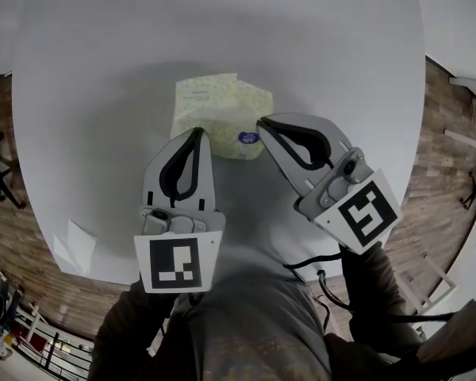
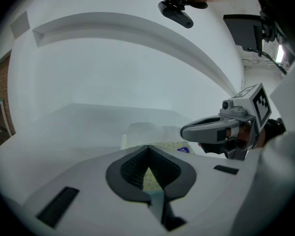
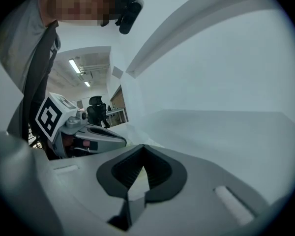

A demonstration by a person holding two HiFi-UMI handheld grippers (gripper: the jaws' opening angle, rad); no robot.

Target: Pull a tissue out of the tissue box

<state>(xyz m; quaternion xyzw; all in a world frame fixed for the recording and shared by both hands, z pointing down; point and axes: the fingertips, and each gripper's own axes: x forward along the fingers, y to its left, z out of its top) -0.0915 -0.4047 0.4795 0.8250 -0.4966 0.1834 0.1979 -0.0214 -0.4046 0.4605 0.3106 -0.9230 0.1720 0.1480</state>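
Note:
A pale yellow-green tissue pack (image 1: 214,108) with a blue sticker (image 1: 248,137) on its near side lies in the middle of the white round table (image 1: 95,101). My left gripper (image 1: 198,131) has its jaws together, tip against the pack's near left edge. The patterned pack (image 2: 150,178) shows through the loop of its jaws in the left gripper view. The right gripper (image 1: 261,122) is shut too, with its tip at the pack's near right corner. Whether it pinches any wrapper or tissue there is hidden. Each gripper view shows the other gripper beside it: the right gripper (image 2: 187,131), the left gripper (image 3: 122,141).
A folded white sheet (image 1: 74,245) lies near the table's front left edge. Wooden floor (image 1: 452,165) surrounds the table. An office chair (image 3: 95,105) and desks stand in a room behind in the right gripper view.

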